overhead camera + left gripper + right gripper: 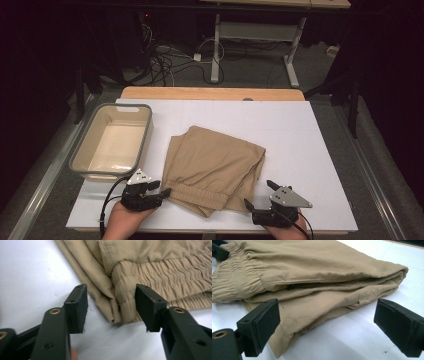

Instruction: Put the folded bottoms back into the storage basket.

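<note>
The folded khaki trousers (212, 167) lie flat between both tongs, left gripper (111, 302) released astride the elastic waistband corner (122, 307), right gripper (327, 315) released wide beside the folded edge, seemingly poised to lift.

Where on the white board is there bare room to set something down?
Free: the white board right of the folded tan trousers, and the strip behind them. The tub stands empty. Crowded: the near edge, where left gripper and right gripper flank the trousers.
</note>
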`<control>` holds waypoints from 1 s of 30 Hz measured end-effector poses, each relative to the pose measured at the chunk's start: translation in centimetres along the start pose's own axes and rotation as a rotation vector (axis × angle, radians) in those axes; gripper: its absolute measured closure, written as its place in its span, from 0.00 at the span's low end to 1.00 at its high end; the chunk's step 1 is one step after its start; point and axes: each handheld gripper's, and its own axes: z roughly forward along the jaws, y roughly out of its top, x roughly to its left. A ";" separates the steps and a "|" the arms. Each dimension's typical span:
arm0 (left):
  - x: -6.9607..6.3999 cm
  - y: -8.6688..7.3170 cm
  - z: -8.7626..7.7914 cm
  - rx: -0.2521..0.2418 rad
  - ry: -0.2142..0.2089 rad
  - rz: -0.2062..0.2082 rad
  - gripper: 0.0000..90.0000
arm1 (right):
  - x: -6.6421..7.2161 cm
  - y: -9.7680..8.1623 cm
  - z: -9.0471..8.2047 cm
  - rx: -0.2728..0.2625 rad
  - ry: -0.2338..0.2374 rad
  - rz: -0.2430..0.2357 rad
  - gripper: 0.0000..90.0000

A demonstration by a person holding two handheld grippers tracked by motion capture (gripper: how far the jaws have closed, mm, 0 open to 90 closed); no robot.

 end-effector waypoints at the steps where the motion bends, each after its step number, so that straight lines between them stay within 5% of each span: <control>1: -0.2 0.0 0.1 0.003 0.006 0.007 0.51 | 0.0 0.0 0.0 0.000 -0.001 0.001 0.08; 8: -0.7 0.1 0.2 0.010 0.016 0.023 0.56 | 0.0 0.0 0.1 0.002 -0.003 0.003 0.08; 10: -0.9 0.0 0.3 0.003 -0.002 0.029 0.67 | 0.0 0.0 0.2 0.004 -0.005 0.001 0.08; 20: -0.7 -0.3 0.3 -0.018 -0.047 0.046 0.80 | 0.0 0.0 0.2 0.000 -0.009 -0.002 0.08; 30: -1.4 0.1 -0.3 -0.034 -0.002 0.172 0.87 | -0.2 0.1 -0.1 -0.017 -0.022 0.004 0.04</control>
